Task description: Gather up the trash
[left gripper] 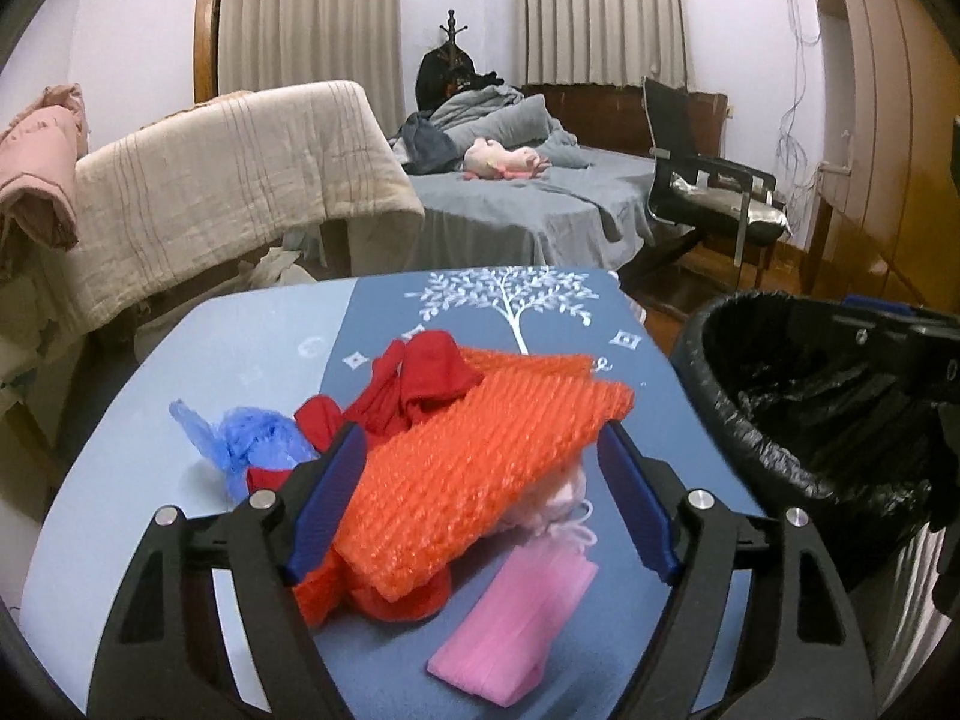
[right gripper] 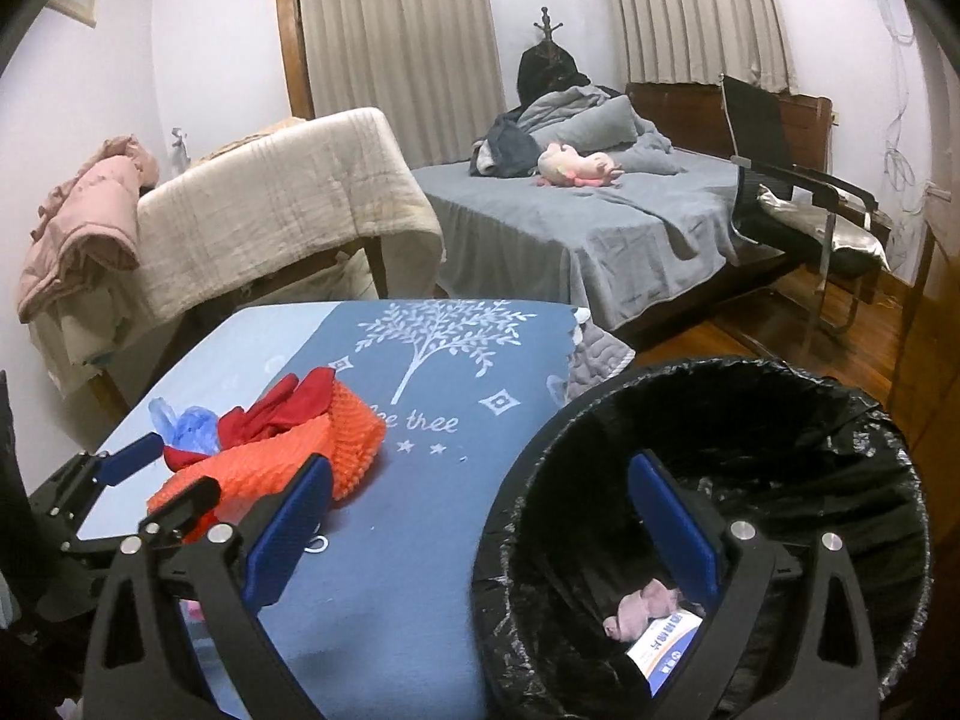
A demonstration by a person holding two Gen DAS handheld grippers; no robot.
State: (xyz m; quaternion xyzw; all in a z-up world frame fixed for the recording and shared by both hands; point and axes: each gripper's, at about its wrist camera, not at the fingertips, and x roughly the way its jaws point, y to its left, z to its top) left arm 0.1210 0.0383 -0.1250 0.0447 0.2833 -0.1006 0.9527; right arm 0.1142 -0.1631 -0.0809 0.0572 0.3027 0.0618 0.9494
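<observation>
Left gripper [left gripper: 480,492] is spread wide w/ its 2 blue pads either side of the orange foam net [left gripper: 480,468]; pads look close to the net's edges but I can't tell if they press on it yet, so I'd call it straddling, not gripping. It tilts down toward the tabletop [left gripper: 252,360], approaching low over the pile, prob. so the pads can pinch the net from both sides.

The trash sits bunched at the near end of the tabletop: orange net on top, red net [left gripper: 420,384] behind it, blue plastic bag [left gripper: 240,444] to the left, pink foam piece [left gripper: 516,630] lying near the camera.

Right gripper [right gripper: 480,516] is also wide, nothing between its pads; one pad is over the tabletop, the other over the black-lined bin [right gripper: 840,420], which stands just beside the tabletop edge, handy for drops. Bin already holds some pinkish scraps and a printed packet [right gripper: 666,642].
</observation>
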